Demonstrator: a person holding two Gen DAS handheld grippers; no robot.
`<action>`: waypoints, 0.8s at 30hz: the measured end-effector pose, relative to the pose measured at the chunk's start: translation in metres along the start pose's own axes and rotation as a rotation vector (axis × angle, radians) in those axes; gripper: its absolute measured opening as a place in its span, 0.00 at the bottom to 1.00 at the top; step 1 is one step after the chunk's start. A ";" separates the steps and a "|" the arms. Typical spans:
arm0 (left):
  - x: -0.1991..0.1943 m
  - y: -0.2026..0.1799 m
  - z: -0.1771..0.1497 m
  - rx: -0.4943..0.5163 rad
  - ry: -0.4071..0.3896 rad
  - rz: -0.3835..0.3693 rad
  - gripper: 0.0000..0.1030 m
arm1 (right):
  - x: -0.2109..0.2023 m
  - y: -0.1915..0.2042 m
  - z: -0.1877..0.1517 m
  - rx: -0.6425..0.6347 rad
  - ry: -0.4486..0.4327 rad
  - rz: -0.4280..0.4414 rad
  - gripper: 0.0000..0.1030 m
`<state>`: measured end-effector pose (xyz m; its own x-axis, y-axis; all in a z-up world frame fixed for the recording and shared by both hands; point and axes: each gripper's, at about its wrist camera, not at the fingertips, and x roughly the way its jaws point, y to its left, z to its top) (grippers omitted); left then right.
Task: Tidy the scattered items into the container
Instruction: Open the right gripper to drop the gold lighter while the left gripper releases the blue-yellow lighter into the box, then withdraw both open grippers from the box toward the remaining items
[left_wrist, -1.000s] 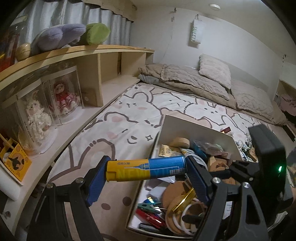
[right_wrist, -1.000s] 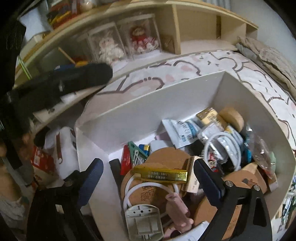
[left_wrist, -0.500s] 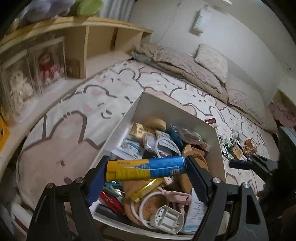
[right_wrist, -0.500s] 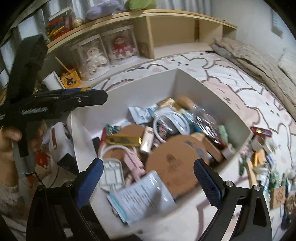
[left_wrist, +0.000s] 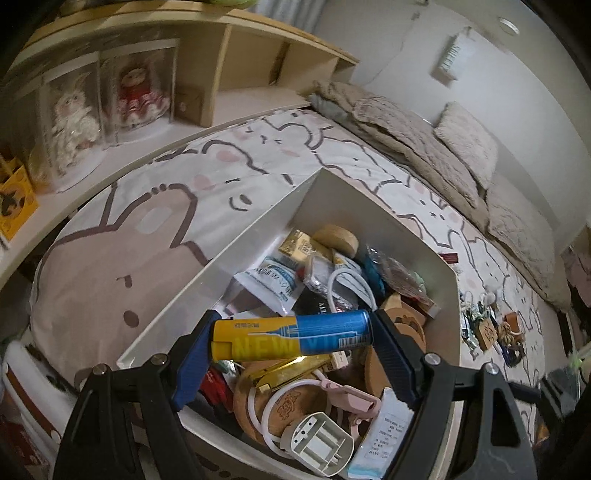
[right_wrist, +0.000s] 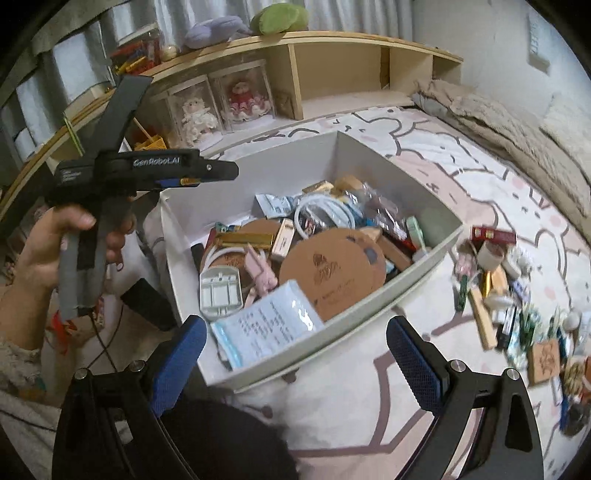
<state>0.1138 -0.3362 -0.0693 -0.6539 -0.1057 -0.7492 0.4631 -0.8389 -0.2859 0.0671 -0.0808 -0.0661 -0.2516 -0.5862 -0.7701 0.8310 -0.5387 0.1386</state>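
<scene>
1. A white rectangular container (right_wrist: 424, 254) sits on a bed with a cartoon-bear sheet (left_wrist: 155, 229), in the middle of both wrist views. It is already well filled: cork coasters (right_wrist: 332, 266), a white cable loop (left_wrist: 347, 288), a gold bar-shaped item (left_wrist: 291, 369), a white plastic plug adapter (left_wrist: 321, 443), sealed sachets (right_wrist: 266, 325) and other small things lie heaped inside.

2. The left gripper (left_wrist: 291, 339) has its blue fingers (left_wrist: 192, 362) clamped on the two ends of a yellow and blue cylinder (left_wrist: 291, 338), a lighter-like can. It hangs crosswise above the near end of the container, lower centre of the left view, not yet let go.

3. The right gripper (right_wrist: 295, 358) has its fingers (right_wrist: 413, 362) wide apart with nothing between them, at the bottom of the right view, near the container's outer wall.

4. Still to tidy: a scatter of small items (right_wrist: 498, 295) on the sheet at the right of the right view, beside the container, including a red box (right_wrist: 493, 234), a cork square (right_wrist: 546, 360) and assorted sticks and packets.

5. Judged from this, most of the job looks done; the cylinder needs dropping, then the remaining pile needs clearing.
</scene>
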 end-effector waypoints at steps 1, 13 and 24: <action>0.001 0.000 -0.001 -0.005 0.001 0.004 0.79 | -0.001 -0.002 -0.004 0.009 -0.002 0.004 0.95; 0.008 0.003 -0.018 -0.077 0.003 0.109 0.79 | -0.020 -0.019 -0.021 0.048 -0.052 0.040 0.95; 0.000 -0.003 -0.023 -0.080 -0.049 0.185 0.95 | -0.034 -0.019 -0.025 0.032 -0.088 0.042 0.95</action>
<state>0.1256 -0.3217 -0.0823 -0.5805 -0.2820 -0.7639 0.6229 -0.7580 -0.1936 0.0721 -0.0361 -0.0581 -0.2609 -0.6587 -0.7057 0.8256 -0.5311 0.1905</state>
